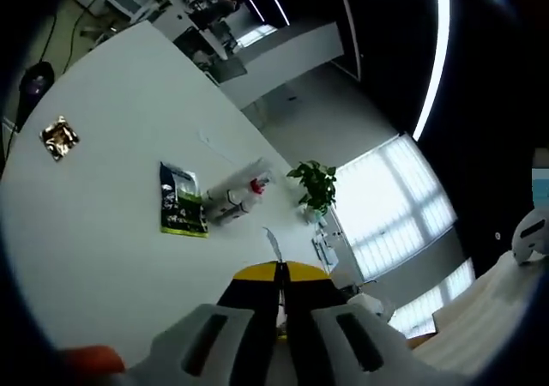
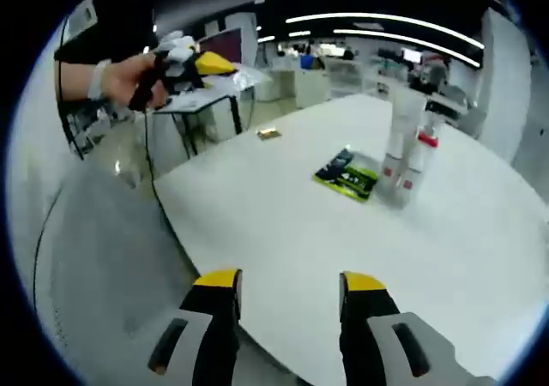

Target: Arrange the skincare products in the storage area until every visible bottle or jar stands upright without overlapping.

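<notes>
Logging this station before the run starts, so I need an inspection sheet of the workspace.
Surface: large white table, mostly bare.
Job's things: white bottles, two red-capped, standing upright, close together.
Clutter: flat green-black packet beside the bottles; small shiny gold wrapper apart.
Grippers: left gripper held in a hand off the table, jaws shut; right gripper at the table edge, jaws open, empty.
Cables: dark cable hanging below the hand.
Surroundings: office desks, potted plant, blinded windows.
</notes>
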